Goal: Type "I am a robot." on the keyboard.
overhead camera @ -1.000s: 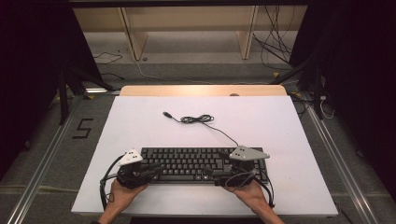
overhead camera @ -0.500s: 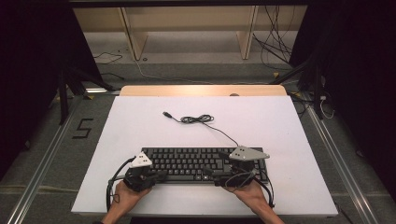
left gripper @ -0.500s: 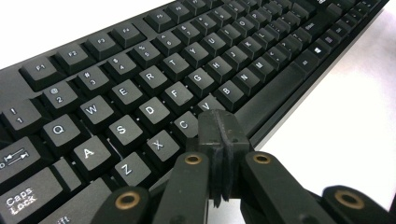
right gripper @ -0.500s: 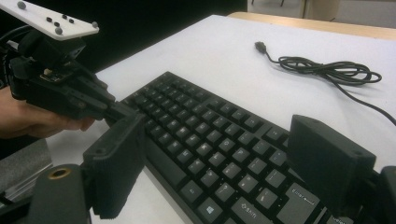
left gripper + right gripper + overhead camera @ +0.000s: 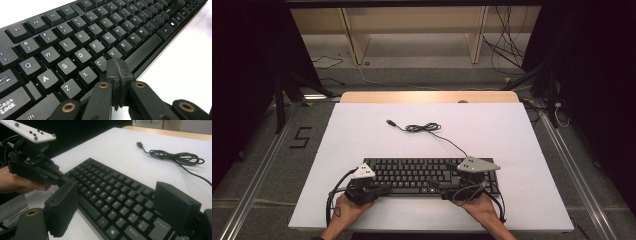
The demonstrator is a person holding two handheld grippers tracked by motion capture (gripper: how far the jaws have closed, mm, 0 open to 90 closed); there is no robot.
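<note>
Coiled cable [image 5: 427, 128] beyond keyboard [image 5: 412, 172]

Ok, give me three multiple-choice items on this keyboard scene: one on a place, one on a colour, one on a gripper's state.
1. Where does the coiled cable lie?
A. beyond the keyboard, on the white table
B. on the keys
C. on the floor

2. What colour is the keyboard?
A. white
B. black
C. red

3. How do the jaws of the left gripper stand?
A. wide apart
B. clamped on the cable
C. shut together, nothing between them

Key: 1 A, the high view shows the coil on the table past the keyboard's far edge. 2 B, case and keys are black. 3 C, the left gripper view shows both pads pressed flat together above the keys.
</note>
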